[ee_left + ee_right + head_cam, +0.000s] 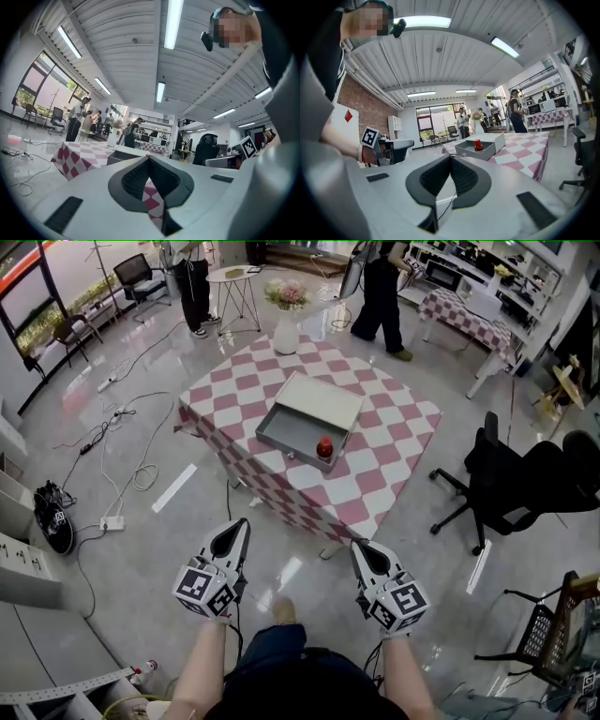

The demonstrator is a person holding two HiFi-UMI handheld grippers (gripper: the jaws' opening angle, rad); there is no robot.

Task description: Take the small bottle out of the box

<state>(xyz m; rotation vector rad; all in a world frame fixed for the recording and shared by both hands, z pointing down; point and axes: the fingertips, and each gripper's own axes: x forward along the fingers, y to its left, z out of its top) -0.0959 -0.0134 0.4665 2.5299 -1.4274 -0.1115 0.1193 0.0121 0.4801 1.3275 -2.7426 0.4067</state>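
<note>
Glossy grey floor (141, 549) lay beneath the person, whose two forearms reached forward. Left gripper (240, 524) and right gripper (359, 547) were held side by side above that floor, short of the table and well apart from it. Each gripper view showed its jaws brought together at the tips with nothing between them. Beyond them stood a table (394, 432) draped in a red-and-white checked cloth. On the cloth, toward the near edge, sat an open grey box (281, 443), with a pale cover (323, 399) adjoining its far side. The small bottle (324, 448), red on top, stood upright inside the box at its right-hand corner. A white vase of flowers (286, 329) occupied the table's far corner. To the right stood a black office chair (525, 479); cables (131, 442) trailed at left; people (380, 296) stood farthest back.
</note>
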